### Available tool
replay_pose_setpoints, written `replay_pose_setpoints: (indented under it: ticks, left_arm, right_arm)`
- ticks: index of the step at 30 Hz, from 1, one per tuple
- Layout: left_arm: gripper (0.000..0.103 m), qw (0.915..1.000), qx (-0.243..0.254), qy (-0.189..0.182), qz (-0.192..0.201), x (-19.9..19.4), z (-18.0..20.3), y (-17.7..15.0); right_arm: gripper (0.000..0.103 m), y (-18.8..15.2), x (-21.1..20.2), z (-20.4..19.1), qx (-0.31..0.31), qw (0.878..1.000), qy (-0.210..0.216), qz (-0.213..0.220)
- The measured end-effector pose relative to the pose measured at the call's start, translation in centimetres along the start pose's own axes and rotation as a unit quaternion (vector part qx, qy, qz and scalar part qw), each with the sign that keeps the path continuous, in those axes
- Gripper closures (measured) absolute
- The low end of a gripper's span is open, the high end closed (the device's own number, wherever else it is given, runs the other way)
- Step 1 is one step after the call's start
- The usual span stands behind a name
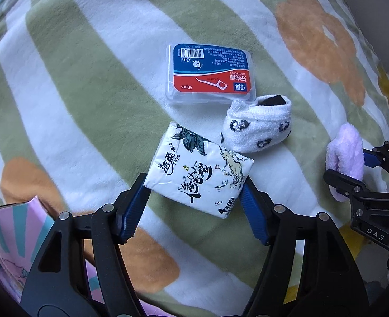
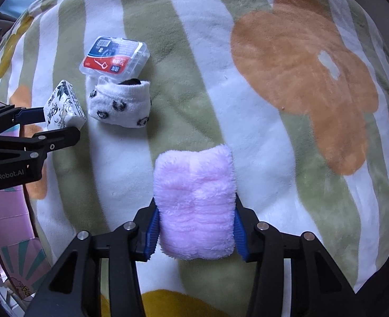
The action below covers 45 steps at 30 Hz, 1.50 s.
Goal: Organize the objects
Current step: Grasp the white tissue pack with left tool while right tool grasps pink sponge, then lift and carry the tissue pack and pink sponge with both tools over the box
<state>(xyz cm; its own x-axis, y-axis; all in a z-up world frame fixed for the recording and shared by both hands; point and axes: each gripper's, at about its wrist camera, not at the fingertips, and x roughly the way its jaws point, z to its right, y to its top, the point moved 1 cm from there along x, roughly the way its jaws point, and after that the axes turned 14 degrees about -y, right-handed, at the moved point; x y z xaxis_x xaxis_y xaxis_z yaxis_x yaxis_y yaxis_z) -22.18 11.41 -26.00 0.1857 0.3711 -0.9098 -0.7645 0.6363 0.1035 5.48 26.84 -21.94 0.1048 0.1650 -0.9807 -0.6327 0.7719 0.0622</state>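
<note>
My left gripper [image 1: 194, 198] is shut on a white tissue pack [image 1: 198, 175] with black lettering, held just over the striped blanket [image 1: 89, 92]. A clear dental floss box [image 1: 210, 74] with a red and blue label lies beyond it, and a rolled white sock [image 1: 257, 126] with dark prints lies just to its right. My right gripper [image 2: 194, 227] is shut on a folded fluffy pink cloth [image 2: 194, 203]. In the right wrist view the tissue pack [image 2: 62, 105], sock [image 2: 120, 105] and floss box [image 2: 115, 55] sit at the upper left.
A pink box with teal stripes [image 1: 12, 229] stands at the lower left of the left wrist view; it also shows in the right wrist view [image 2: 15, 237]. The blanket has green and white stripes and big orange flowers [image 2: 305, 79].
</note>
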Motion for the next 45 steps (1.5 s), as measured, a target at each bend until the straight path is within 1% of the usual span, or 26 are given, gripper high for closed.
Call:
replay_pose_setpoints:
  ticks: [6,7,10,11,12,15,16,20,25,30,33,35,36,37,39,45]
  left_arm:
    - [0.038,0.9996,-0.007,0.007,0.025,-3.6,1.0,-1.1]
    - [0.038,0.9995,-0.011,0.008,0.03,-4.2,2.2,-0.5]
    - [0.038,0.9983,-0.026,0.01,0.05,-6.5,2.6,-1.9]
    - [0.038,0.9978,-0.034,0.009,0.056,-7.2,2.5,-2.1]
    - [0.038,0.9971,-0.042,0.008,0.063,-7.8,2.9,-2.2]
    - [0.038,0.9935,-0.067,0.007,0.092,-10.8,3.5,-3.4]
    - [0.038,0.9918,-0.076,0.006,0.102,-11.7,3.7,-4.0]
    - [0.038,0.9827,-0.117,0.011,0.143,-14.7,4.7,-5.9]
    - [0.038,0.9668,-0.167,0.027,0.192,-17.9,6.2,-8.5]
    - [0.038,0.948,-0.219,0.044,0.227,-19.9,7.9,-10.9]
    - [0.038,0.9321,-0.255,0.048,0.253,-20.7,8.9,-12.4]
    - [0.038,0.924,-0.267,0.054,0.269,-20.8,9.7,-13.3]
    - [0.038,0.9221,-0.267,0.057,0.275,-20.8,10.1,-13.7]
    - [0.038,0.9218,-0.263,0.061,0.278,-20.7,10.5,-13.9]
    - [0.038,0.9236,-0.253,0.072,0.278,-20.5,11.2,-14.1]
    - [0.038,0.924,-0.249,0.075,0.281,-20.4,11.9,-13.9]
  right_arm:
    - [0.06,-0.6,-3.6,1.8,0.009,1.0,0.008,0.02]
    - [0.06,-0.7,-4.3,2.1,0.012,1.0,0.009,0.024]
    - [0.06,-0.3,-6.7,1.8,0.003,0.999,0.011,0.038]
    - [0.06,0.0,-7.7,0.0,0.001,0.999,0.01,0.042]
    - [0.06,1.0,-8.2,-0.2,-0.002,0.999,0.011,0.046]
    - [0.06,1.1,-10.0,-0.4,-0.009,0.998,0.015,0.061]
    - [0.06,1.7,-10.2,-0.4,-0.009,0.998,0.016,0.065]
    - [0.06,1.6,-12.2,-1.5,-0.016,0.996,0.019,0.082]
    - [0.06,1.3,-14.8,-1.5,-0.025,0.995,0.025,0.098]
    - [0.06,0.6,-16.7,-1.3,-0.03,0.993,0.026,0.109]
    - [0.06,0.0,-17.4,-0.9,-0.027,0.992,0.02,0.12]
    - [0.06,-0.4,-17.6,-0.6,-0.019,0.992,0.018,0.124]
    - [0.06,-0.5,-17.7,-0.5,-0.017,0.992,0.015,0.128]
    - [0.06,-0.6,-17.8,-0.3,-0.012,0.991,0.013,0.129]
    - [0.06,-0.8,-17.7,-0.1,-0.006,0.991,0.013,0.13]
    - [0.06,-0.9,-18.0,0.2,0.0,0.991,0.012,0.134]
